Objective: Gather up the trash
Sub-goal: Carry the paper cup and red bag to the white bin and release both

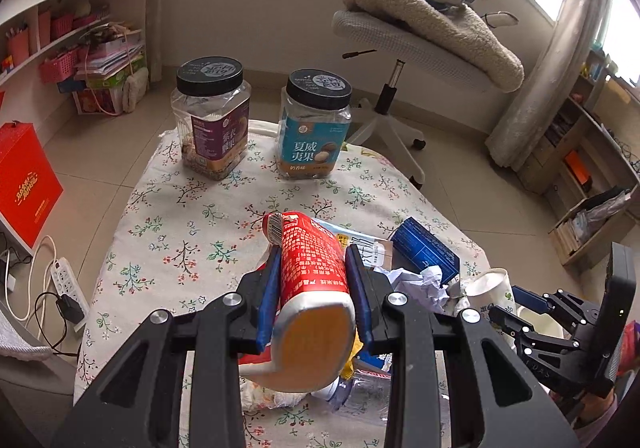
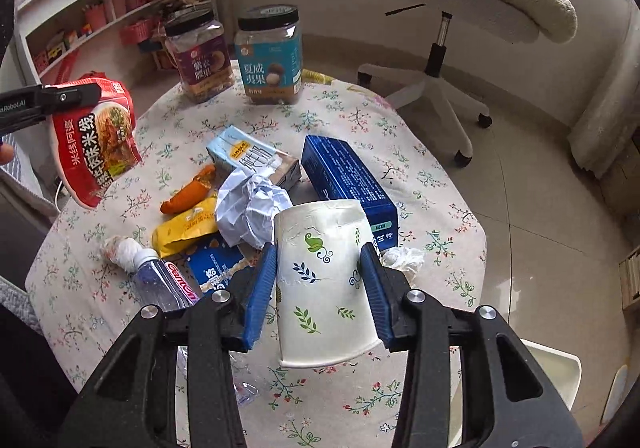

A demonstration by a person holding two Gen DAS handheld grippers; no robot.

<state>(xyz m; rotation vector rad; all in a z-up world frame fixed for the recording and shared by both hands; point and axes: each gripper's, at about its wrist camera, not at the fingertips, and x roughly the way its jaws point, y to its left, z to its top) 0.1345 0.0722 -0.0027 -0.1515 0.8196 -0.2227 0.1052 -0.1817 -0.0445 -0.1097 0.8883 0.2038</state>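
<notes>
— What is held by the left gripper?
— A red noodle cup is clamped between its blue pads and is raised above the bench.

— And by the right gripper?
— A leaf-printed paper cup is gripped on both sides, mouth toward the camera.

— Where is the remaining trash found?
— A crumpled paper, a blue box, a milk carton, a yellow wrapper and a plastic bottle are heaped mid-bench. Two lidded jars are stood at the far edge.
</notes>
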